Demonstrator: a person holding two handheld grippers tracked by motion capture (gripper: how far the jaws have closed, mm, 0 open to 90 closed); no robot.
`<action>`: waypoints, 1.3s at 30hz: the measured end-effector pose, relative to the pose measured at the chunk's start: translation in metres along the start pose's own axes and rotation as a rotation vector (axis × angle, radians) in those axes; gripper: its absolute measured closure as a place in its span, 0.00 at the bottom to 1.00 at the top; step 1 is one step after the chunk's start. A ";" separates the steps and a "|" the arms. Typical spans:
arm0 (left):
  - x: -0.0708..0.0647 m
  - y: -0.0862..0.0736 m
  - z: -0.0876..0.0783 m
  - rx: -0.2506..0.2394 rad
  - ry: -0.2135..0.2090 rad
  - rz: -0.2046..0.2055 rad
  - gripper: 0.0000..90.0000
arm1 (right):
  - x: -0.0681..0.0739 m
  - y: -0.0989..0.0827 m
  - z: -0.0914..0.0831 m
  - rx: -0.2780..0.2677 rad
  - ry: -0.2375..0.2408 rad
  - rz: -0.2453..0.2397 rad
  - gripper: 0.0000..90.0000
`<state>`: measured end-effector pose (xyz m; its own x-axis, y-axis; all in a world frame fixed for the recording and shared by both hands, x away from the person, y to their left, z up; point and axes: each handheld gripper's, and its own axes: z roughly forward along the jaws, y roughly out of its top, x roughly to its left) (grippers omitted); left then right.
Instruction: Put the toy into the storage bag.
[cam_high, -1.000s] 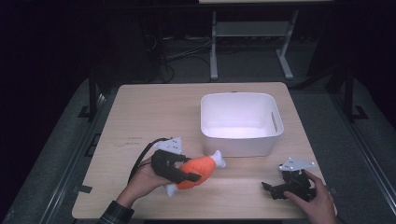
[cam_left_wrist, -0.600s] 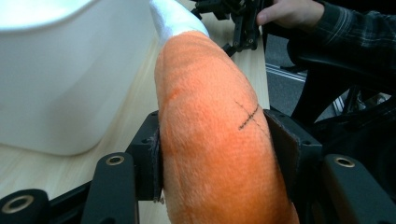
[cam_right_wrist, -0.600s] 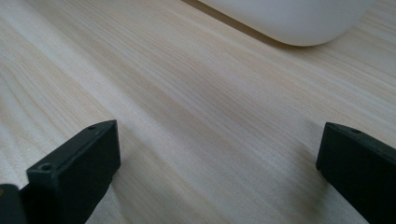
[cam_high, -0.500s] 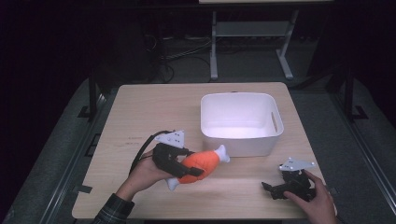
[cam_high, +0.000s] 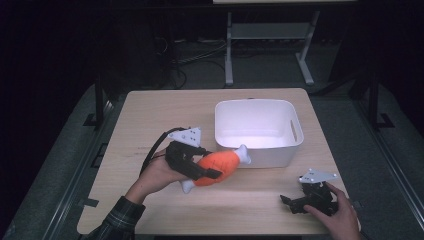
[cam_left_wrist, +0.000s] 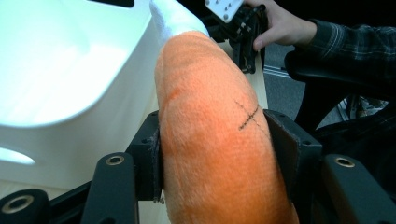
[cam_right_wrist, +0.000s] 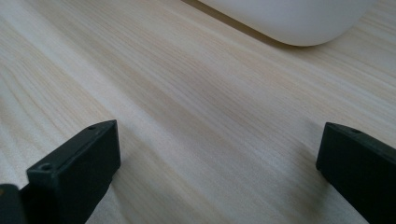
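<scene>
An orange plush toy (cam_high: 219, 166) with white ends, shaped like a drumstick, hangs above the table in my left gripper (cam_high: 200, 169). In the left gripper view both black pads press into the orange plush toy (cam_left_wrist: 210, 140), whose white tip points at the white bin (cam_left_wrist: 70, 70). The toy's tip is close to the front wall of the white bin (cam_high: 260, 156), left of its middle. My right gripper (cam_high: 295, 202) rests low at the table's front right corner; in the right gripper view its jaws stand wide apart over bare wood, right gripper (cam_right_wrist: 215, 177) empty.
The wooden table (cam_high: 165, 115) has bare room at the left and back. The bin (cam_right_wrist: 289, 18) sits right of centre. Dark floor, cables and a metal stand lie beyond the far edge.
My left gripper has lifted the plush toy off the table and carried it a little toward the bin. The right gripper has stayed where it was.
</scene>
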<state>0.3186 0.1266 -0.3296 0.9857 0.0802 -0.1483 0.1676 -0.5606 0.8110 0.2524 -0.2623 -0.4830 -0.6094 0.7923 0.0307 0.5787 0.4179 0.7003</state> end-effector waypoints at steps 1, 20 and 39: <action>0.001 0.002 -0.001 0.002 -0.001 0.006 0.48 | 0.000 0.000 0.000 0.000 0.000 0.000 0.00; 0.012 0.042 -0.003 -0.002 -0.003 0.078 0.49 | 0.000 0.000 0.000 0.000 0.000 0.000 0.00; 0.030 0.072 -0.002 -0.005 0.019 0.134 0.49 | 0.000 0.000 0.000 0.000 0.000 0.000 0.00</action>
<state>0.3598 0.0907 -0.2744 0.9994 0.0209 -0.0280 0.0349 -0.5635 0.8254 0.2524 -0.2623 -0.4830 -0.6095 0.7922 0.0305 0.5784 0.4180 0.7005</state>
